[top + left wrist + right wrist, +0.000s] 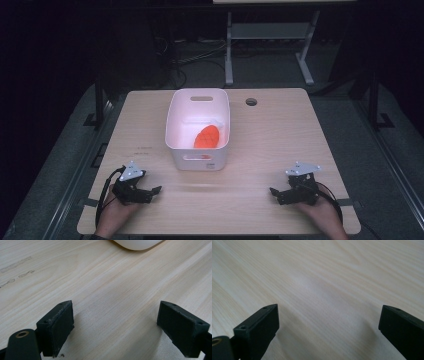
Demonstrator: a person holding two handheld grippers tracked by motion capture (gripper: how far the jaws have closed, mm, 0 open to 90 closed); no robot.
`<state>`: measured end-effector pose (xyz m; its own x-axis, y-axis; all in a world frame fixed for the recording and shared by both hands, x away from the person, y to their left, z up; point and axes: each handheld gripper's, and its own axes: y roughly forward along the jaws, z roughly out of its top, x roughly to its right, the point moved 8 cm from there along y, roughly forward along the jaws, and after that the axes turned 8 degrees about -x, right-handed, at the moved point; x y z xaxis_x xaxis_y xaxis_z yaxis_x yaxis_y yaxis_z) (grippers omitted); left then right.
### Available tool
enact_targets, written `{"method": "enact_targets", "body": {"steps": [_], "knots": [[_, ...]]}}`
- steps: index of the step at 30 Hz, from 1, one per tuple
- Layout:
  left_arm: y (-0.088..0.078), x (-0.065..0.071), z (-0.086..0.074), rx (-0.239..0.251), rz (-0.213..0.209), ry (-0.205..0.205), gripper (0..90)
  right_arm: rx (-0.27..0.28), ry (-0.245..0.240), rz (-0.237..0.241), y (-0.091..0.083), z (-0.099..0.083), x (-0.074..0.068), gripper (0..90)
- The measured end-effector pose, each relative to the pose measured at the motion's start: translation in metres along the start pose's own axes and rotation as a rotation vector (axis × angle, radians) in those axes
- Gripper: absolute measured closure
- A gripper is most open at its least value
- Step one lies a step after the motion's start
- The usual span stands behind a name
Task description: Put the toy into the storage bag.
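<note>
A white plastic bin (pixel 198 129) sits in the middle of the wooden table (pixel 280 135). Inside it lies an orange toy (pixel 207 137) with bumpy lines on it. It rests on the bin's floor, near the front wall. Something small and pale lies next to it, but it is too blurry to name.

The left gripper (pixel 151 192) rests low on the table, near the front edge, well apart from the bin. Its jaws are spread wide with nothing between them. In the left gripper view, bare wood shows between its pads (pixel 58 327), and the bin's round bottom corner (pixel 137 244) peeks in at the top.

The right gripper (pixel 278 193) rests on the other side, also near the front edge. Its jaws are spread wide too, over bare wood.

The toy being in the bin makes the putting-away job look done. Nothing else is out on the table to pick up.
</note>
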<state>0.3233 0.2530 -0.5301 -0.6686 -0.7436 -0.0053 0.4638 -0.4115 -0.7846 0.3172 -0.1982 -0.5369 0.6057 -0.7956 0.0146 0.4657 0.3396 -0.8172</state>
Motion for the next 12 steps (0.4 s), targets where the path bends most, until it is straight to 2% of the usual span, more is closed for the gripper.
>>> {"method": "enact_targets", "body": {"steps": [5,12], "knots": [[0.0000,0.0001,0.0000,0.000,0.000,0.000,13.0,0.025,0.032,0.035,0.0018,-0.0020,-0.0032,1.4],[0.0000,0.0000,0.0000,0.000,0.001,0.000,13.0,0.024,0.033,0.035,0.0017,-0.0020,-0.0033,1.4]]}}
